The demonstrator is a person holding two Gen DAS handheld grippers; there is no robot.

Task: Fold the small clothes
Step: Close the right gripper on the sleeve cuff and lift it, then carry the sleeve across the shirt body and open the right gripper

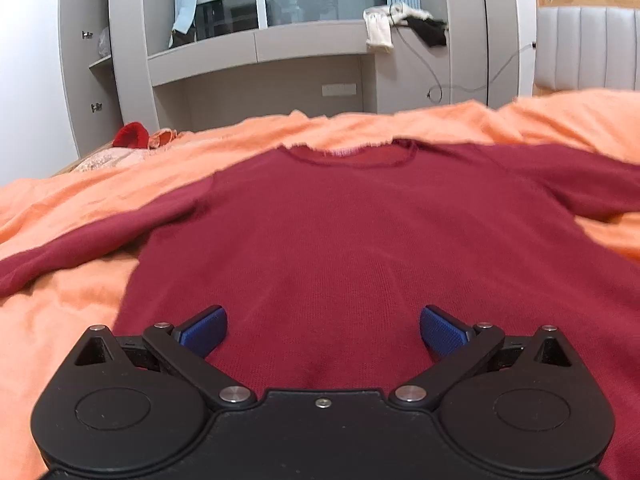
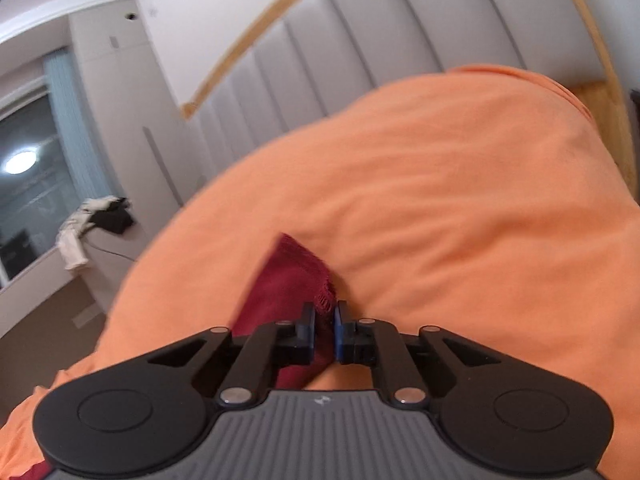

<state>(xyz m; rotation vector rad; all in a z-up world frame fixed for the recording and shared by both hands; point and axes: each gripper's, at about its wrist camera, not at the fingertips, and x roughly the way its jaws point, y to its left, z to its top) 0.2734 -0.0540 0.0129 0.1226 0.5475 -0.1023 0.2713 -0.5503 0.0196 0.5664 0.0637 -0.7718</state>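
Note:
A dark red knit sweater [image 1: 340,232] lies flat on the orange bedspread [image 1: 80,200], neckline away from me and both sleeves spread out sideways. My left gripper [image 1: 323,330] hovers low over the sweater's lower body, open, with nothing between its blue pads [image 1: 204,330]. In the right wrist view my right gripper [image 2: 325,322] is shut on the cuff end of a sweater sleeve [image 2: 292,276], which pokes out beyond the fingertips with its frayed edge showing. That gripper is rolled, so the bed appears tilted.
A grey padded headboard [image 2: 352,40] rises behind the orange bedspread [image 2: 460,200]. Grey built-in shelving [image 1: 256,48] and a window stand past the far side of the bed, with white and black clothes [image 1: 404,24] on its ledge. A red item [image 1: 130,136] lies at the bed's far left.

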